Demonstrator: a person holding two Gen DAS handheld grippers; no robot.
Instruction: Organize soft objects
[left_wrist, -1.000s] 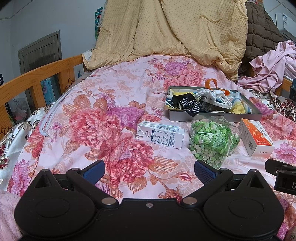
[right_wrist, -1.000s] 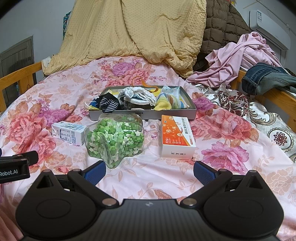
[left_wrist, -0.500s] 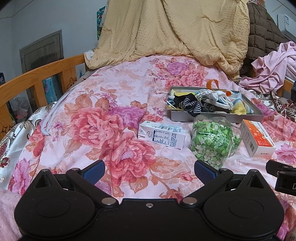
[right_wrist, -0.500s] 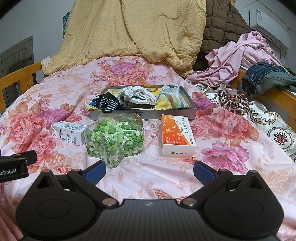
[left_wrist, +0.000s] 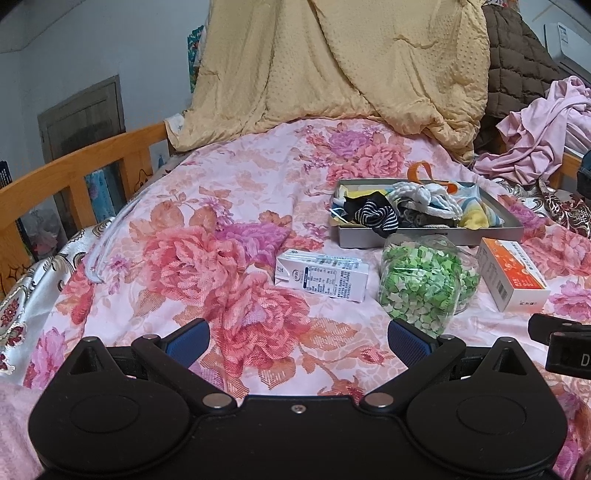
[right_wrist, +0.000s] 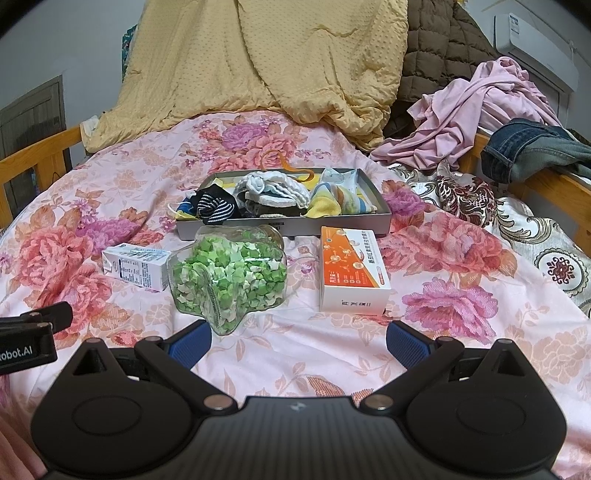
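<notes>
Almost nothing was altered over the last second. In the left wrist view the tray (left_wrist: 428, 236), carton (left_wrist: 321, 277), jar (left_wrist: 424, 284) and box (left_wrist: 511, 275) were seen drifted a little to the right and lower, so the left hand-held gripper (left_wrist: 298, 338) was judged to have been turned or shifted only slightly. The right wrist view was matched almost exactly with its earlier frames.

Both the left and the right hand-held gripper (right_wrist: 298, 339) were held spread wide, low over the bed (right_wrist: 461, 332), with nothing pinched between the blue pads.

The soft things, a striped sock (right_wrist: 216, 208), a white sock (right_wrist: 273, 188) and coloured cloths (right_wrist: 332, 201), were already heaped in the tray at mid-bed. The jar, box and carton were lined up just in front of it, apart from both grippers.

No grasp was begun; the task was judged to be either at its very start or already done.
</notes>
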